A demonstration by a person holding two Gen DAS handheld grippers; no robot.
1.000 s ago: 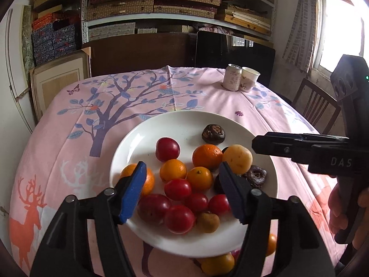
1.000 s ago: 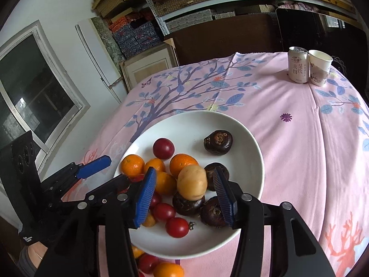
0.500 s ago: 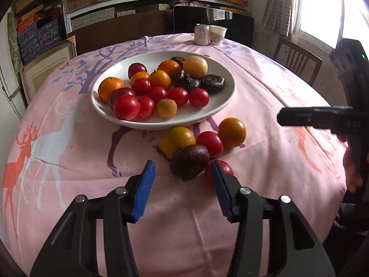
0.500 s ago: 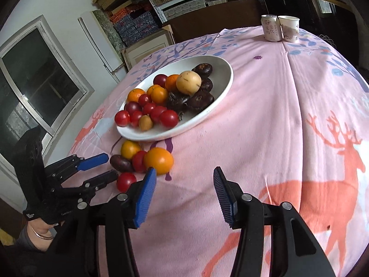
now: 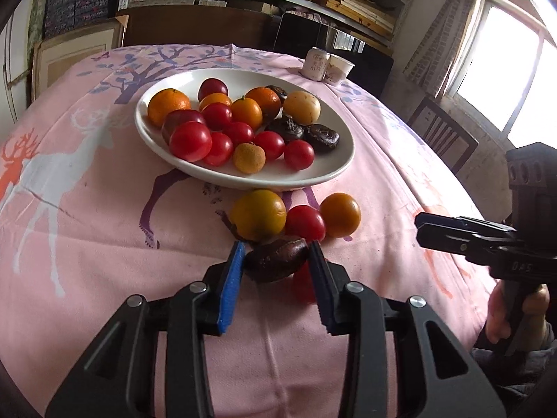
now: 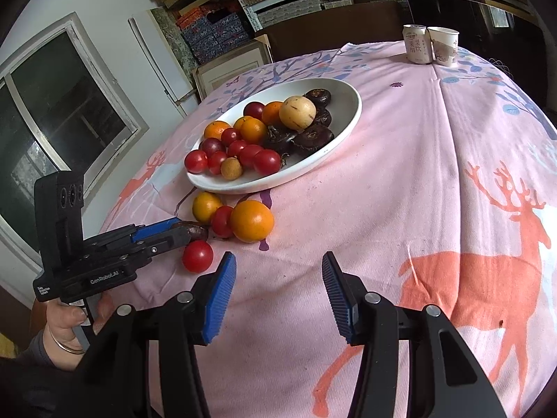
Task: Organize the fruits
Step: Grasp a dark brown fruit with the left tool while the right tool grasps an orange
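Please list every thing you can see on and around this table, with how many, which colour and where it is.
plate: one, white, middle of the table
tablecloth: one, pink with deer and trees, over the table
red fruits on plate: eight, red to dark red, left and front
orange fruits on plate: four, orange, back
dark fruits on plate: four, dark brown, right side
pale fruit: one, yellowish, right back
tan fruit: one, small, front
loose orange fruits: two, on the cloth before the plate
loose red fruits: two, same place
loose dark fruit: one, dark brown
can, cup: one each, white, far edge
left gripper: fingers just closing, now pressing the loose dark fruit
right gripper: fingers open, empty
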